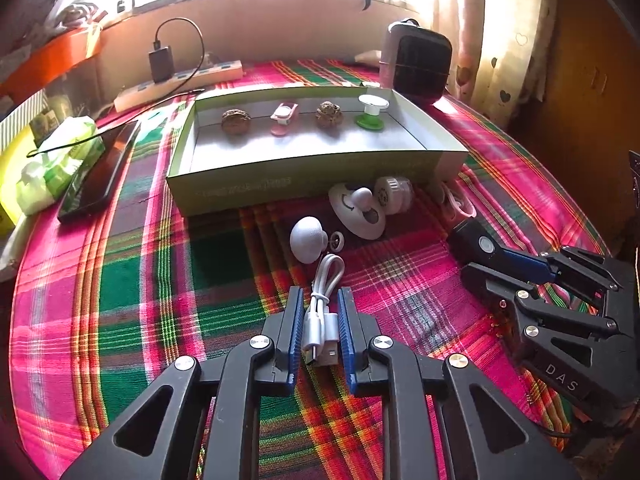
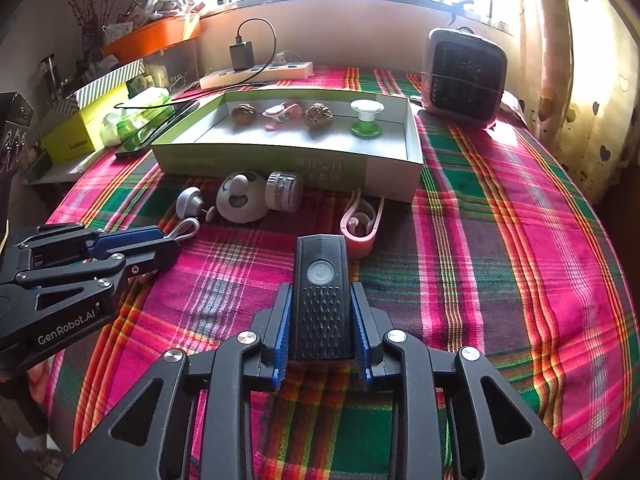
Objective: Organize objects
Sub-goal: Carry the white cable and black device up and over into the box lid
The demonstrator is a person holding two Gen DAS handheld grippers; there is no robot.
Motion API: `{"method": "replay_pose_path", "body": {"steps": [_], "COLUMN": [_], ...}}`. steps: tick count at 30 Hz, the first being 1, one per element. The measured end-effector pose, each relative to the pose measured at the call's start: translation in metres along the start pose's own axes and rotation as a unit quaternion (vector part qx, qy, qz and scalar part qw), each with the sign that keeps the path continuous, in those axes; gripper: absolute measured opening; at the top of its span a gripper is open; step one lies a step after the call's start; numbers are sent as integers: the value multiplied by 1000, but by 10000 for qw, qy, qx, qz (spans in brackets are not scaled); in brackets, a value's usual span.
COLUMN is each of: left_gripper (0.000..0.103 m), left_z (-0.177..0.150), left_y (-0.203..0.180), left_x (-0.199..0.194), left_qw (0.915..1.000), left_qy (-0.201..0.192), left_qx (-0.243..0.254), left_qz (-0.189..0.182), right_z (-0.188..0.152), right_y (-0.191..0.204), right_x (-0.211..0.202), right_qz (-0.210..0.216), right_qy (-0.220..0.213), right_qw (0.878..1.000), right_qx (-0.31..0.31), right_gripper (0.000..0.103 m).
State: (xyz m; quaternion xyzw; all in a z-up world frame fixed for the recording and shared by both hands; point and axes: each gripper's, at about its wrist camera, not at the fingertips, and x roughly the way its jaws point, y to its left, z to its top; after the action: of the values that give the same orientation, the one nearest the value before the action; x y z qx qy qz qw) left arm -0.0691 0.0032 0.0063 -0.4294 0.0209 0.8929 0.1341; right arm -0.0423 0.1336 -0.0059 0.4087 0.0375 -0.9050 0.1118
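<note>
Currently my left gripper (image 1: 318, 312) is clamped on a coiled white USB cable (image 1: 320, 312), my right gripper (image 2: 322, 312) pinches a black rectangular plastic light (image 2: 320, 280), both low over the plaid tablecloth (image 2: 500, 240) before the shallow green cardboard tray (image 2: 256, 160) holding four trinkets.

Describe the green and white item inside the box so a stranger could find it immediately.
Find the shallow open box on the plaid cloth. Four items line its far wall; take the rightmost, the spool-shaped piece. Only it has a green base and a white disc top.
</note>
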Motion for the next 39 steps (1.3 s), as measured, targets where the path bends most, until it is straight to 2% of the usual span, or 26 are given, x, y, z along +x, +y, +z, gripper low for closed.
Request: {"method": "replay_pose_path", "body": {"steps": [32, 39], "left_gripper": [15, 15], "left_z": [1, 4], "left_y": [-2, -2], "left_x": [1, -9], "left_qw": [10000, 9998], "left_qy": [-4, -150], "left_qx": [-72, -125], "left_qz": [-21, 11], "right_z": [0, 2], "right_y": [0, 3], "right_x": [0, -4], "right_qz": [57, 167], "right_qy": [-2, -57], "right_qw": [9999, 9998], "right_qx": [90, 111], "right_gripper": [28, 28]}}
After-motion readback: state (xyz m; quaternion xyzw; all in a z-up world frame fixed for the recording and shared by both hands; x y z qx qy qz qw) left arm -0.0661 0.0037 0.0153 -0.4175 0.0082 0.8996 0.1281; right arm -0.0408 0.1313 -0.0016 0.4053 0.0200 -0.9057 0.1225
